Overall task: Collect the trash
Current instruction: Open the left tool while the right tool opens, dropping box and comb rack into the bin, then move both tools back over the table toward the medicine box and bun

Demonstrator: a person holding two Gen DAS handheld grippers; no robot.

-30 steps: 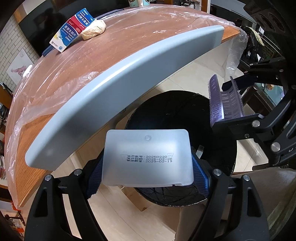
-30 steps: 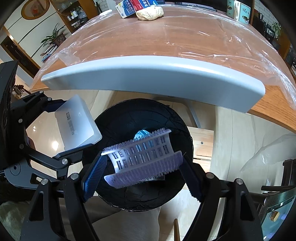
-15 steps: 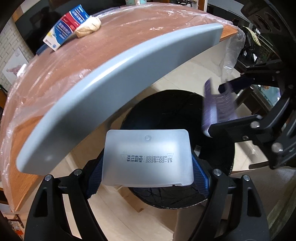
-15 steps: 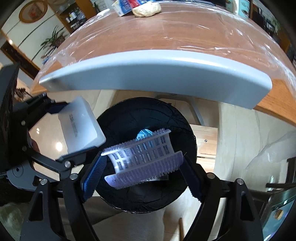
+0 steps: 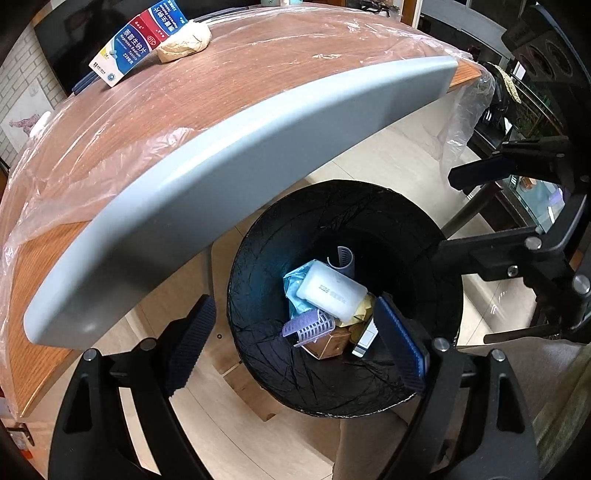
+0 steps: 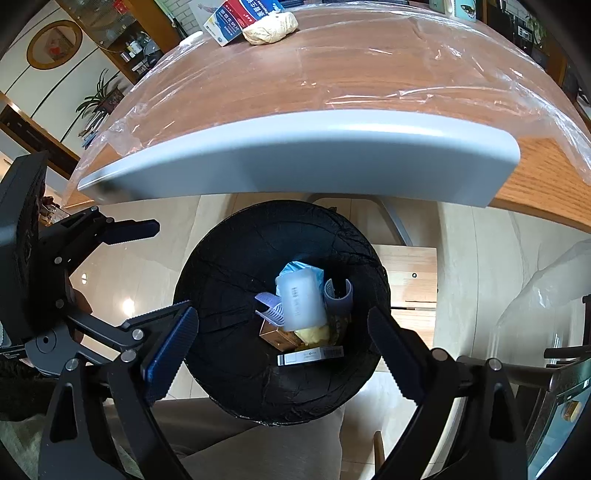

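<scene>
A black-lined round trash bin stands on the floor below the table edge. Inside lie a frosted white plastic container, two purple ribbed curler pieces, a blue wrapper and some boxes. My left gripper is open and empty above the bin. My right gripper is open and empty above the bin too. On the table's far side lie a blue, red and white medicine box and a beige crumpled wad.
The wooden table is covered in clear plastic film and has a grey rounded edge. A wooden stool stands beside the bin. Tiled floor surrounds it.
Both grippers have opened. The white container has dropped from the left gripper and the purple curler piece from the right gripper into the bin.
</scene>
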